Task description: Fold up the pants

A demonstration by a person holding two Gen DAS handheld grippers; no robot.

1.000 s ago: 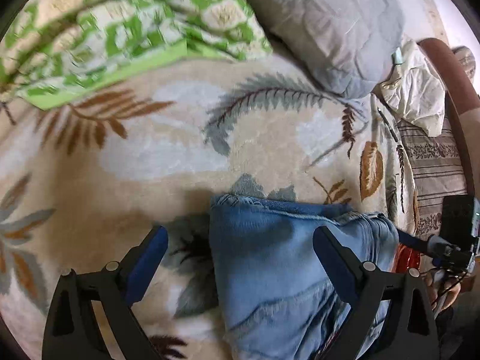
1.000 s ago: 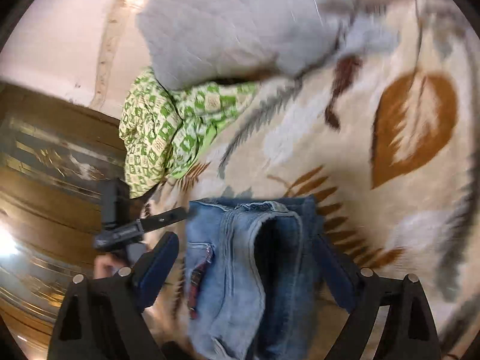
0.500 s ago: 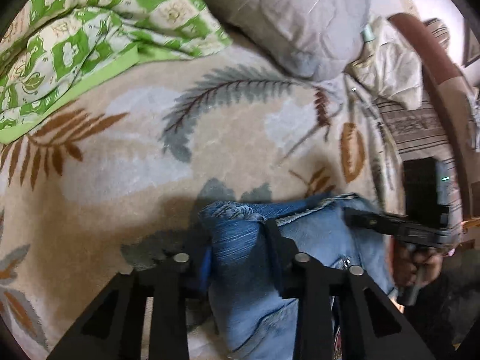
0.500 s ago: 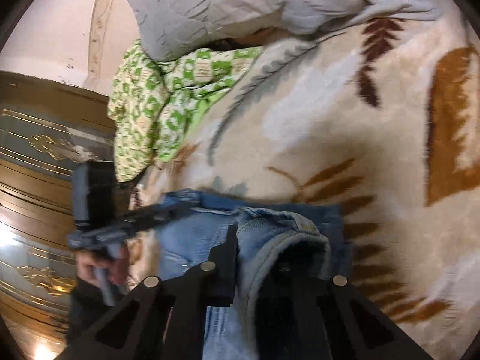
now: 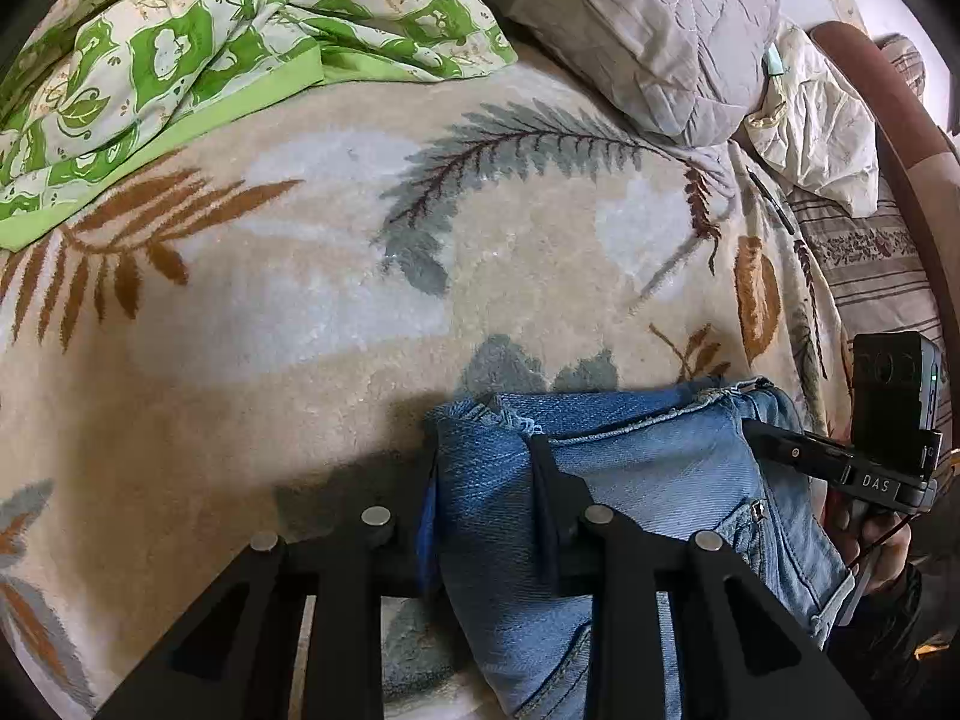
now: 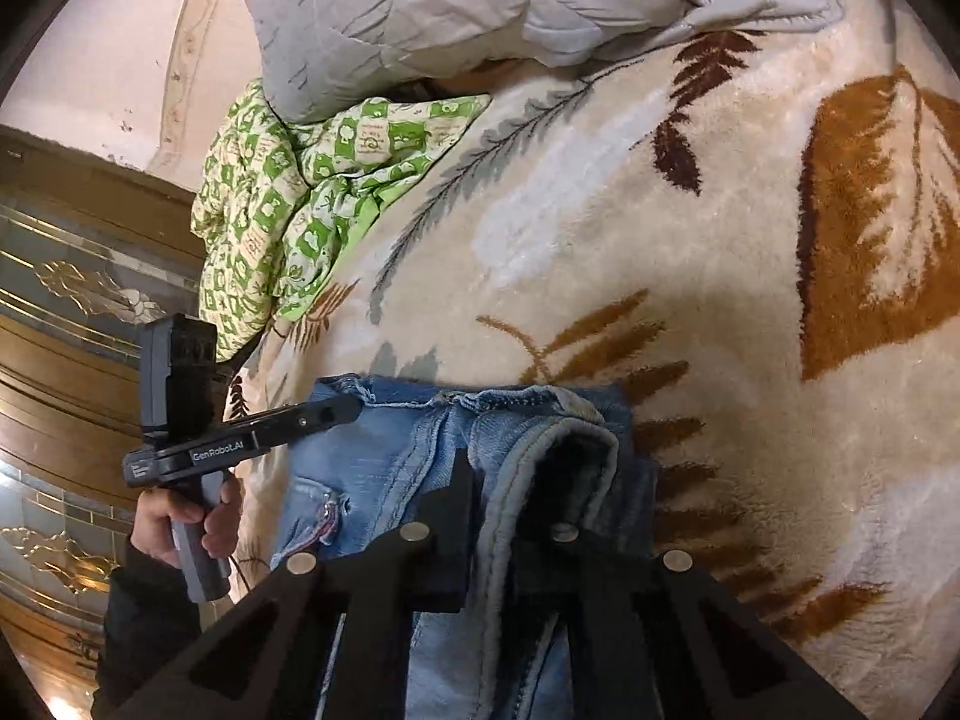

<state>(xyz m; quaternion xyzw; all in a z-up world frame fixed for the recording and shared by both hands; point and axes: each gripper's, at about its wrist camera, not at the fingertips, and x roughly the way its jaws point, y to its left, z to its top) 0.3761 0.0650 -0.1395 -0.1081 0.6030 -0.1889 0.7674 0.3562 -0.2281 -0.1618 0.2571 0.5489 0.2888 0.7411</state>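
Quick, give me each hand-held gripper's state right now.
Left hand-held gripper: closed on the jeans at their far edge.
Right hand-held gripper: closed on the jeans' waistband.

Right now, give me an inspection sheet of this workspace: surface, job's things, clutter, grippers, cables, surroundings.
Surface: plush cream leaf-print blanket, on a bed.
Job's things: blue jeans bunched at the near edge, not folded flat.
Clutter: green patterned cloth and grey quilted pillow at the far side; cream cloth off to one side.
Grippers: left gripper shut on the jeans' edge; right gripper shut on a denim hem.
Cables: thin cable under the left hand.
Surroundings: wooden panel with gold-trimmed glass; pale wall.
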